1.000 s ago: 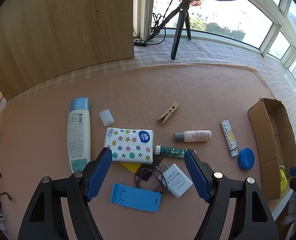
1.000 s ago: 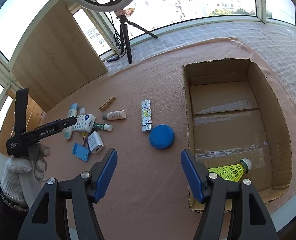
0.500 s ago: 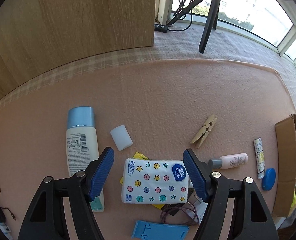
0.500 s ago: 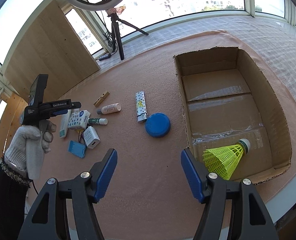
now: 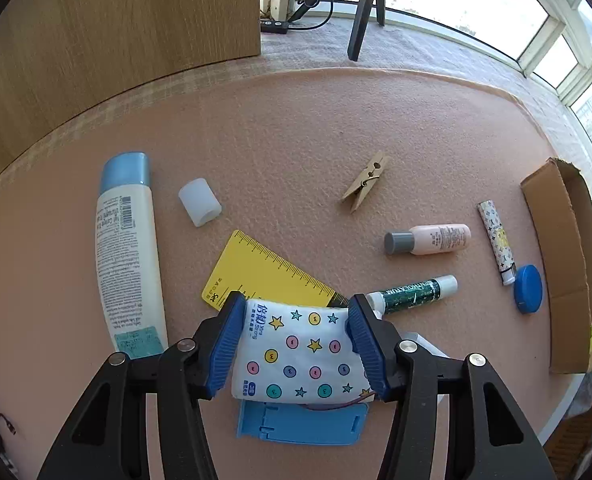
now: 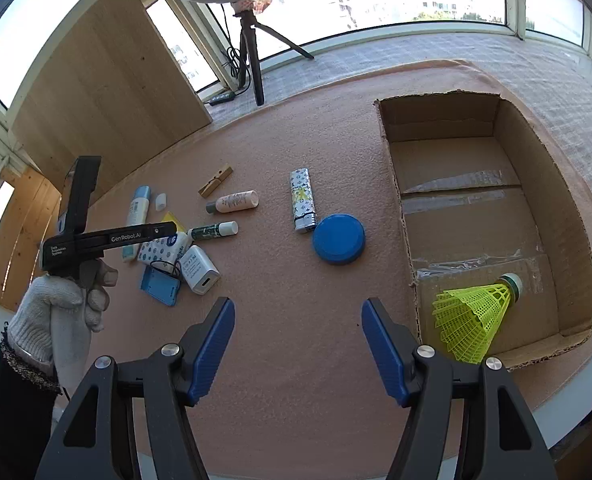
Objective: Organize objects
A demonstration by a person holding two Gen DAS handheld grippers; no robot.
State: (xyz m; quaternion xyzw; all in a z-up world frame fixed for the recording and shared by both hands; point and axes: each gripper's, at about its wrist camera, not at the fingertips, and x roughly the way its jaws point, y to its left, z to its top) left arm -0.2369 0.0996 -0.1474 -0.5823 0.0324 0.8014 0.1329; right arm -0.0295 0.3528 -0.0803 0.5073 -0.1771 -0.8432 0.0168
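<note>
The left gripper (image 5: 296, 340) is closing its blue-padded jaws on the soft white tissue pack printed with coloured dots and stars (image 5: 300, 354), which is lying between them on top of a flat yellow plastic ruler (image 5: 263, 268) and a blue plastic phone stand (image 5: 300, 424); the pads look to be touching and dimpling the pack's sides, so the step in hand seems to be the pick-up of one item for sorting. Next, I judge, the pack needs a firm squeeze, a straight lift clear of the clutter, and a carry across to the open brown cardboard box (image 6: 544, 184), where a neon-yellow plastic shuttlecock (image 6: 472, 316) is already lying. The right gripper (image 6: 298, 344) is hanging with its jaws about half open and nothing between them, above bare surface just beside the box. Everything is sitting on a salmon-pink felt-like mat (image 5: 296, 128), with a pale wooden panel (image 5: 115, 32), a black tripod (image 6: 251, 56) and sunlit windows behind.
</note>
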